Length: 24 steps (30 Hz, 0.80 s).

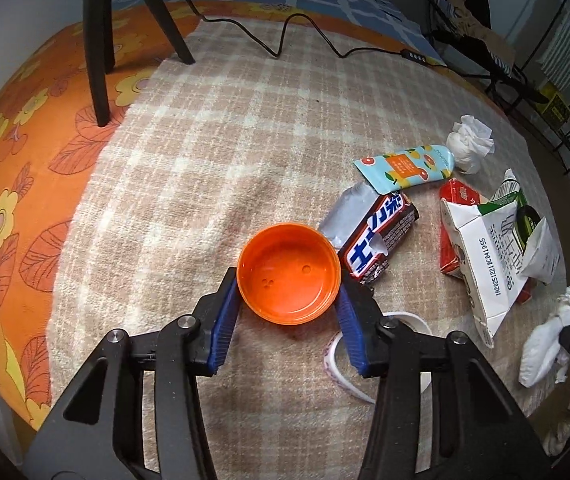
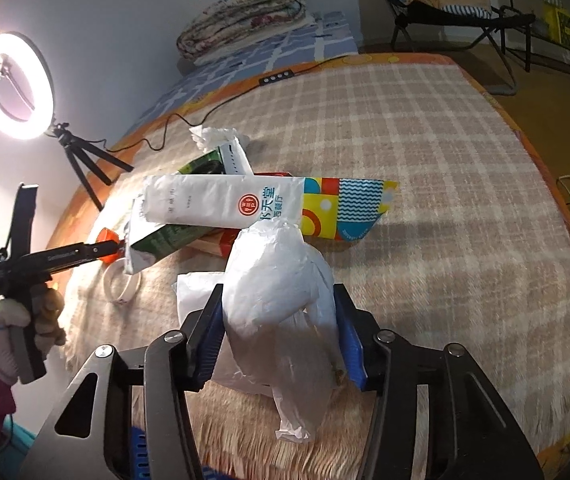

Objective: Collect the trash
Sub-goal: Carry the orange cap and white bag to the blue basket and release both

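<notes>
We are at the grasping step of collecting the trash, with one piece in each gripper. Our left gripper (image 1: 288,280) has its blue fingers (image 1: 224,320) against both sides of an orange plastic lid (image 1: 289,272), which lies open side up on the plaid blanket (image 1: 205,160) covering the table; the pads look to be touching its rim, so we judge it gripped. Our right gripper (image 2: 279,320) holds a crumpled white plastic bag (image 2: 281,300) between its fingers, the bag bulging above them and trailing a loose tail below.

No bin shows in either view, so we cannot tell where the pieces go. The next move, we judge, calls for lifting both clear without dragging neighbours: the lid sits just beside a torn chocolate bar wrapper (image 1: 381,236) and a roll of tape (image 1: 341,356).

The rest of the trash lies heaped to the right of the lid: a flattened white milk carton (image 1: 485,256), a red box (image 1: 453,200) beneath it, a fruit-printed pouch (image 1: 405,168) and wads of tissue (image 1: 469,142).
</notes>
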Each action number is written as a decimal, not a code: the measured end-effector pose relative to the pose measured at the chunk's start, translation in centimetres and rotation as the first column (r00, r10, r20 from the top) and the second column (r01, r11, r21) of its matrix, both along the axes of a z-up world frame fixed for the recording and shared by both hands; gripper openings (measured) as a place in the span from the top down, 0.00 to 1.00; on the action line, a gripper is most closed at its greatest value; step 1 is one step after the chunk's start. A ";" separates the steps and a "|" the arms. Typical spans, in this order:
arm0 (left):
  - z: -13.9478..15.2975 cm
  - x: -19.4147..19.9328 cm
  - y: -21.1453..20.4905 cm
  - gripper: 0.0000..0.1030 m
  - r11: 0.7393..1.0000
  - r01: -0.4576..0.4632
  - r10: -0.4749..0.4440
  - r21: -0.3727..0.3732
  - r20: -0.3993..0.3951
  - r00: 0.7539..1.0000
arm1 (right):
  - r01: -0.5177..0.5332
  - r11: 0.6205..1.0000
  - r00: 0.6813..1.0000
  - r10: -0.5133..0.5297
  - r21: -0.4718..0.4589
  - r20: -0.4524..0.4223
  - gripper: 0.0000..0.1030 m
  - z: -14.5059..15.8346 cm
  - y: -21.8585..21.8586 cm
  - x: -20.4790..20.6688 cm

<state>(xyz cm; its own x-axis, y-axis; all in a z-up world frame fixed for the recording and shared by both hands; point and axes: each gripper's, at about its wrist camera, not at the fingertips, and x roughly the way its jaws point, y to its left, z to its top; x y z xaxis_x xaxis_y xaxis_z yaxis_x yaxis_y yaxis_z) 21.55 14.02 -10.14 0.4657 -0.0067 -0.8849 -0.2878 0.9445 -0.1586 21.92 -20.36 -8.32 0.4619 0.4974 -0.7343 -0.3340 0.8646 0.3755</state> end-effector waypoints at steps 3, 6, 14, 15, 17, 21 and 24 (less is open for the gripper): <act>0.6 -0.6 0.1 0.54 1.000 0.001 -0.001 0.011 0.012 1.000 | -0.004 1.000 1.000 0.004 -0.002 0.019 0.52 0.9 -0.2 -0.7; 1.4 -1.2 0.2 0.54 1.000 0.003 -0.004 0.017 0.028 1.000 | -0.011 1.000 0.999 0.012 -0.007 0.043 0.52 1.8 -0.2 -1.4; 4.3 -5.1 -0.9 0.54 0.999 0.042 -0.044 0.036 0.074 0.996 | -0.056 0.998 0.993 0.058 -0.026 0.104 0.52 4.2 0.5 -4.5; 4.5 -5.7 -1.3 0.54 0.998 0.051 -0.054 0.035 0.075 0.996 | -0.064 0.998 0.992 0.067 -0.030 0.109 0.52 4.5 0.6 -5.0; 4.9 -7.1 -2.1 0.54 0.997 0.073 -0.075 0.027 0.076 0.994 | -0.079 0.996 0.990 0.082 -0.038 0.116 0.52 4.7 0.9 -5.9; 5.2 -10.1 -4.3 0.54 0.992 0.121 -0.122 0.016 0.071 0.990 | -0.106 0.993 0.985 0.112 -0.056 0.128 0.52 5.1 1.4 -8.3; 5.2 -12.8 -6.3 0.54 0.986 0.167 -0.167 0.016 0.066 0.984 | -0.124 0.989 0.982 0.134 -0.078 0.136 0.52 5.1 1.5 -10.3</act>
<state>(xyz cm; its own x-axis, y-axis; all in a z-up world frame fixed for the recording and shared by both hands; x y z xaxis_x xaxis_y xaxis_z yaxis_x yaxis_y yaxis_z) 8.73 7.74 -4.95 0.5167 -0.0806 -0.8524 -0.1149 0.9800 -0.1623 11.57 -18.89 -3.22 0.4979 0.5102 -0.7012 -0.4895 0.8328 0.2584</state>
